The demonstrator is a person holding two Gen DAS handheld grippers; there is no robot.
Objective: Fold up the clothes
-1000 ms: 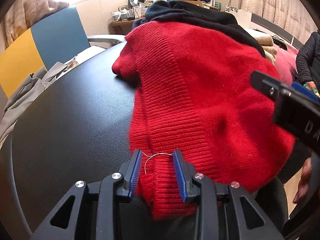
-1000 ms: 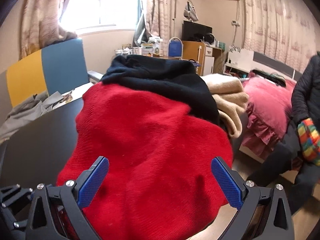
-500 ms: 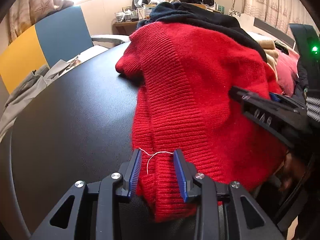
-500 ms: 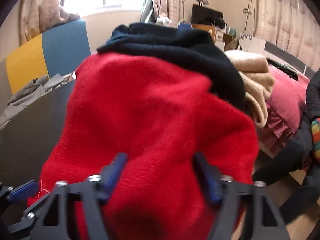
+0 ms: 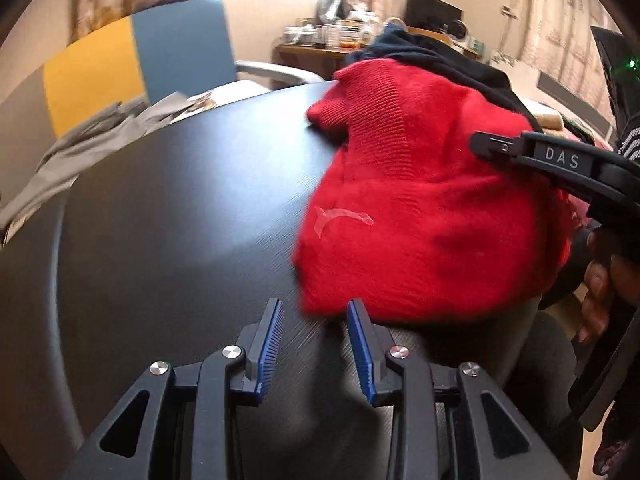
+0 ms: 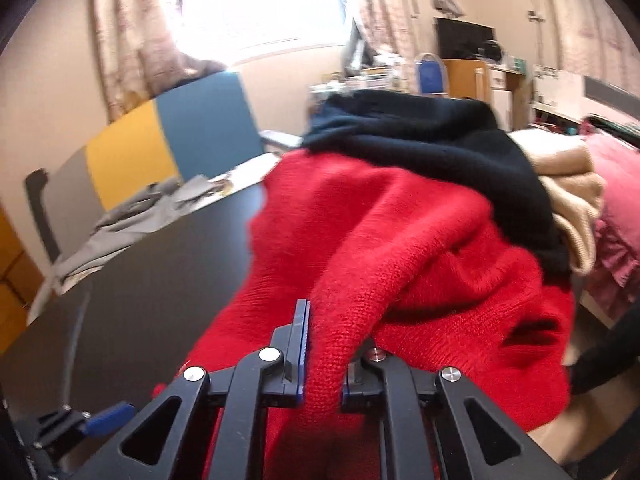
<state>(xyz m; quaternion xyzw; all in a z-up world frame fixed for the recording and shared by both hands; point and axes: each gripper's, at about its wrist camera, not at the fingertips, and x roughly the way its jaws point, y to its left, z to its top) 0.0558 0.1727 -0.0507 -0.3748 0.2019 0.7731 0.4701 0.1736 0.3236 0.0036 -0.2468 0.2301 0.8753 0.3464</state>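
Note:
A red knitted sweater (image 5: 420, 208) lies bunched on the right side of a round black table (image 5: 180, 220), under a black garment (image 5: 440, 56). My left gripper (image 5: 316, 344) stands open over bare tabletop, just left of the sweater's near edge, with nothing between its blue pads. In the right wrist view my right gripper (image 6: 324, 356) is shut on a raised fold of the red sweater (image 6: 400, 248), which pulls up toward the jaws. The right gripper's black body (image 5: 560, 160) crosses the left wrist view at the right, held by a hand (image 5: 600, 288).
A black knit (image 6: 440, 140) and a beige knit (image 6: 568, 184) sit behind the red sweater. Grey cloth (image 5: 92, 144) drapes over the table's far left edge. A chair with blue and yellow back (image 5: 140, 64) stands beyond. A pink bed (image 6: 616, 200) is at right.
My left gripper has let go of the sweater's ribbed hem and drawn left and back. My right gripper has closed from wide open onto a fold of the sweater and lifted it.

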